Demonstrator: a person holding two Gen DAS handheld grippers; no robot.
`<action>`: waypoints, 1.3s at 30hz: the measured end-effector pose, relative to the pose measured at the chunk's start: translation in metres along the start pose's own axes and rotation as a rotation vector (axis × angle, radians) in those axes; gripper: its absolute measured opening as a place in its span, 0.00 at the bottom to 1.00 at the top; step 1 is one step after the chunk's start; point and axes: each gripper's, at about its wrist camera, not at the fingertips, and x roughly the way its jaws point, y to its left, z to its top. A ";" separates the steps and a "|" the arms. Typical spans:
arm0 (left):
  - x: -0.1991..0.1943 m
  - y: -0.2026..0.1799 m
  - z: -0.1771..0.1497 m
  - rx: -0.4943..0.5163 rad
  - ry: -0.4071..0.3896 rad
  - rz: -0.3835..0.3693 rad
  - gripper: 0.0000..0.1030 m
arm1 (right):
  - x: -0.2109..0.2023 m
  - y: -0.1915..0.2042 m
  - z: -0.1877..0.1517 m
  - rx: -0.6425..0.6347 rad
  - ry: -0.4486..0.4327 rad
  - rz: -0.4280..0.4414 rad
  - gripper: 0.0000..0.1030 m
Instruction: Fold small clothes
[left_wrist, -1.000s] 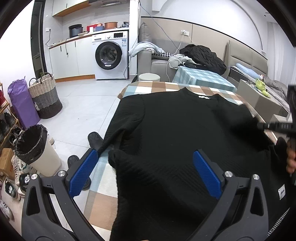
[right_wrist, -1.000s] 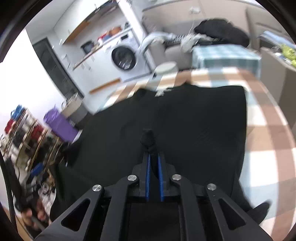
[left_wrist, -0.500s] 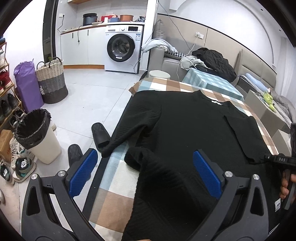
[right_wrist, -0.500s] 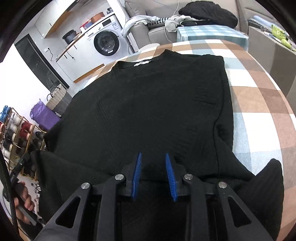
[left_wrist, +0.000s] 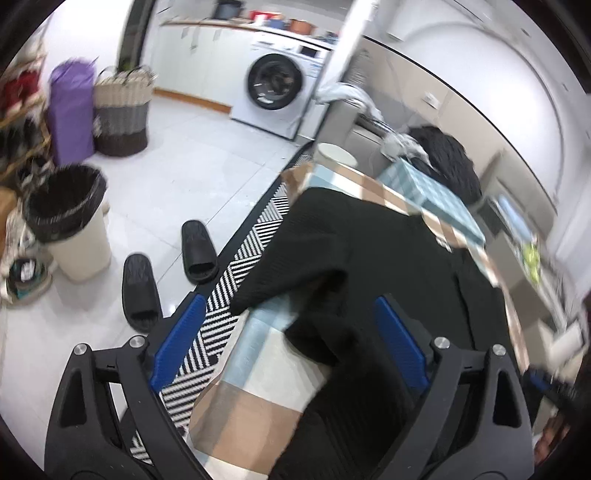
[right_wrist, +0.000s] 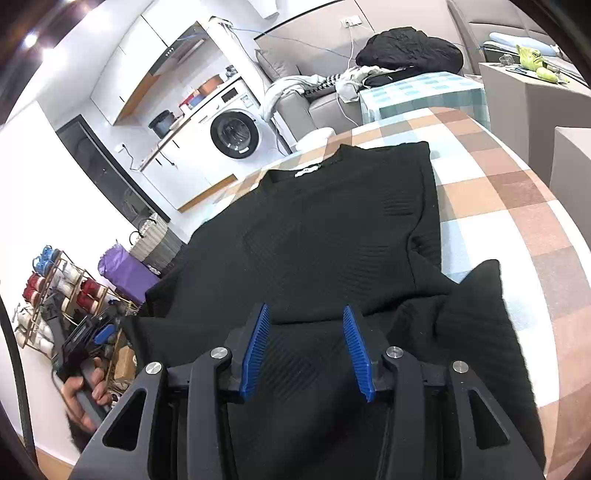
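A black knit sweater (right_wrist: 332, 229) lies spread on the checked tablecloth (right_wrist: 517, 206), collar at the far end. Its right sleeve is folded back over the body, and a cuff (right_wrist: 480, 288) sticks out at the right. My right gripper (right_wrist: 306, 347) is open and empty just above the sweater's near hem. In the left wrist view the sweater (left_wrist: 388, 266) has its left sleeve (left_wrist: 295, 280) hanging over the table's left edge. My left gripper (left_wrist: 291, 343) is wide open and empty above that edge, near the sleeve's bunched end.
Left of the table are a zigzag rug (left_wrist: 251, 251), two black slippers (left_wrist: 166, 273), a lined bin (left_wrist: 70, 221), a woven basket (left_wrist: 122, 110) and a purple bag (left_wrist: 70, 110). A washing machine (left_wrist: 277, 88) and a sofa with clothes (right_wrist: 369, 70) stand beyond.
My right gripper opened, let go of the sleeve and drew back to the near hem. My left gripper swung left toward the table's left edge, still open.
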 end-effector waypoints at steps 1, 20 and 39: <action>0.002 0.007 0.003 -0.026 0.005 -0.003 0.83 | -0.004 -0.001 0.000 -0.002 -0.001 -0.005 0.42; 0.117 0.042 0.004 -0.313 0.282 -0.022 0.62 | -0.016 -0.024 0.007 0.058 0.010 -0.012 0.44; 0.145 0.072 0.008 -0.520 0.305 -0.132 0.58 | -0.032 -0.039 0.007 0.105 0.008 -0.043 0.51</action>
